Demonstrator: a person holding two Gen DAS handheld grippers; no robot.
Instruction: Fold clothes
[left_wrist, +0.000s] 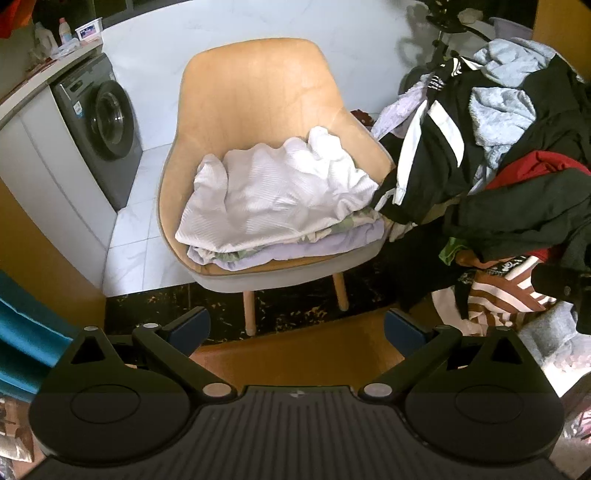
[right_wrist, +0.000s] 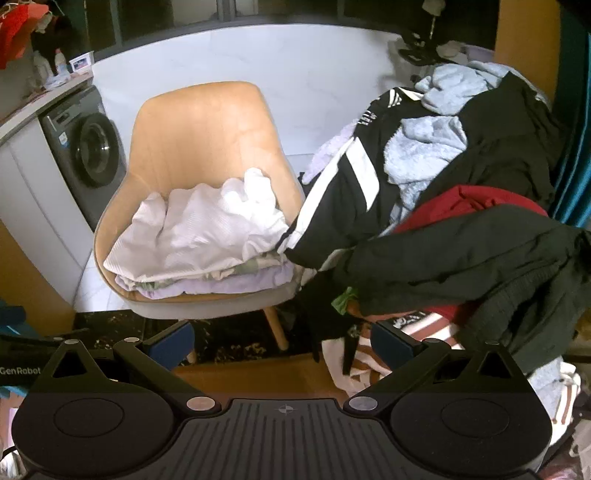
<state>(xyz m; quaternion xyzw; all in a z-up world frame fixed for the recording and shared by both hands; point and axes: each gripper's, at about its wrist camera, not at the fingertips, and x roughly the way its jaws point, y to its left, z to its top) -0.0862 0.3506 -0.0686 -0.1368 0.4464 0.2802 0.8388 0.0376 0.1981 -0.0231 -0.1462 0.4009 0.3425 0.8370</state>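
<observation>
A tan shell chair (left_wrist: 255, 92) (right_wrist: 207, 125) holds a low stack of folded clothes: a white ribbed garment (left_wrist: 273, 192) (right_wrist: 199, 232) on top, a leaf-print piece and a lilac one (left_wrist: 295, 247) (right_wrist: 221, 284) beneath. To the right rises a big heap of unfolded clothes (left_wrist: 517, 166) (right_wrist: 461, 221): a black jacket with white stripes (left_wrist: 432, 147) (right_wrist: 347, 192), pale blue fleece, red and dark garments. My left gripper (left_wrist: 297, 328) is open and empty, in front of the chair. My right gripper (right_wrist: 282, 341) is open too, its right fingertip (right_wrist: 391, 341) close to a brown-striped garment (right_wrist: 436, 332).
A grey front-loading washing machine (left_wrist: 99, 129) (right_wrist: 88, 151) stands at the left under a white counter with bottles. White tiles lie behind the chair, dark speckled floor (left_wrist: 295, 310) under it. A wooden surface (left_wrist: 295, 350) sits just below the grippers. A teal fabric (left_wrist: 26, 332) is at the left.
</observation>
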